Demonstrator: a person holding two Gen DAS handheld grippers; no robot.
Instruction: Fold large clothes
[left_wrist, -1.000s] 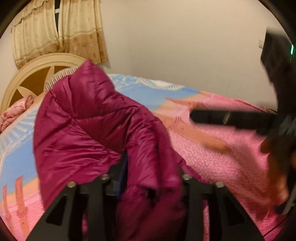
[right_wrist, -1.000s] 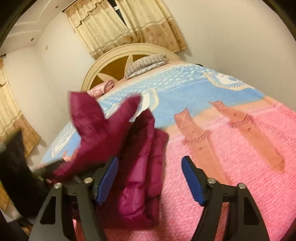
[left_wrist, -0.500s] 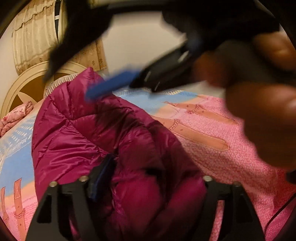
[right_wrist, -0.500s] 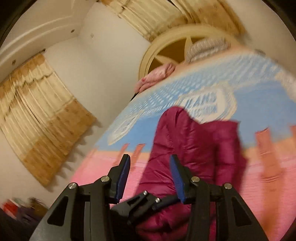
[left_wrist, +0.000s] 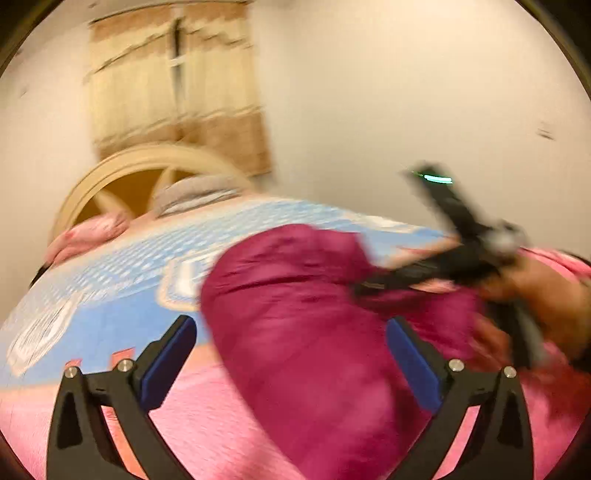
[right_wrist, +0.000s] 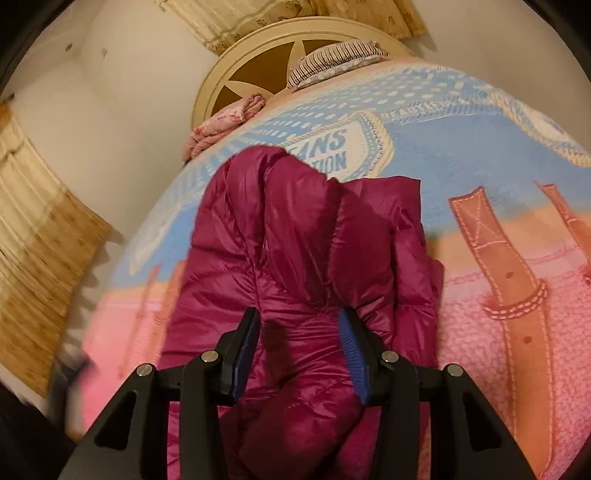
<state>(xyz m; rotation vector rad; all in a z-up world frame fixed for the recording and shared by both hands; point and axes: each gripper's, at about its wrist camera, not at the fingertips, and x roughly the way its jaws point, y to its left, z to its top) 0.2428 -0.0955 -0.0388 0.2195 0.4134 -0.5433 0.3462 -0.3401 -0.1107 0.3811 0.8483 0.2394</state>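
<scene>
One magenta puffer jacket (right_wrist: 295, 258) is counted on one bed blanket (right_wrist: 480, 155). Two pillows are seen at one round headboard (right_wrist: 236, 70) — one striped (right_wrist: 336, 59), one pink (right_wrist: 225, 122). Two curtains (right_wrist: 37, 240) are counted — and two grippers.

- magenta quilted puffer jacket (right_wrist: 295, 266), shiny fabric, bunched and partly folded over itself
- lies on the bedspread (right_wrist: 498, 258), straddling its blue and pink bands, just below the printed label patch
- long axis runs toward the headboard (right_wrist: 258, 62)
- blurred in the left wrist view (left_wrist: 314, 325)
</scene>
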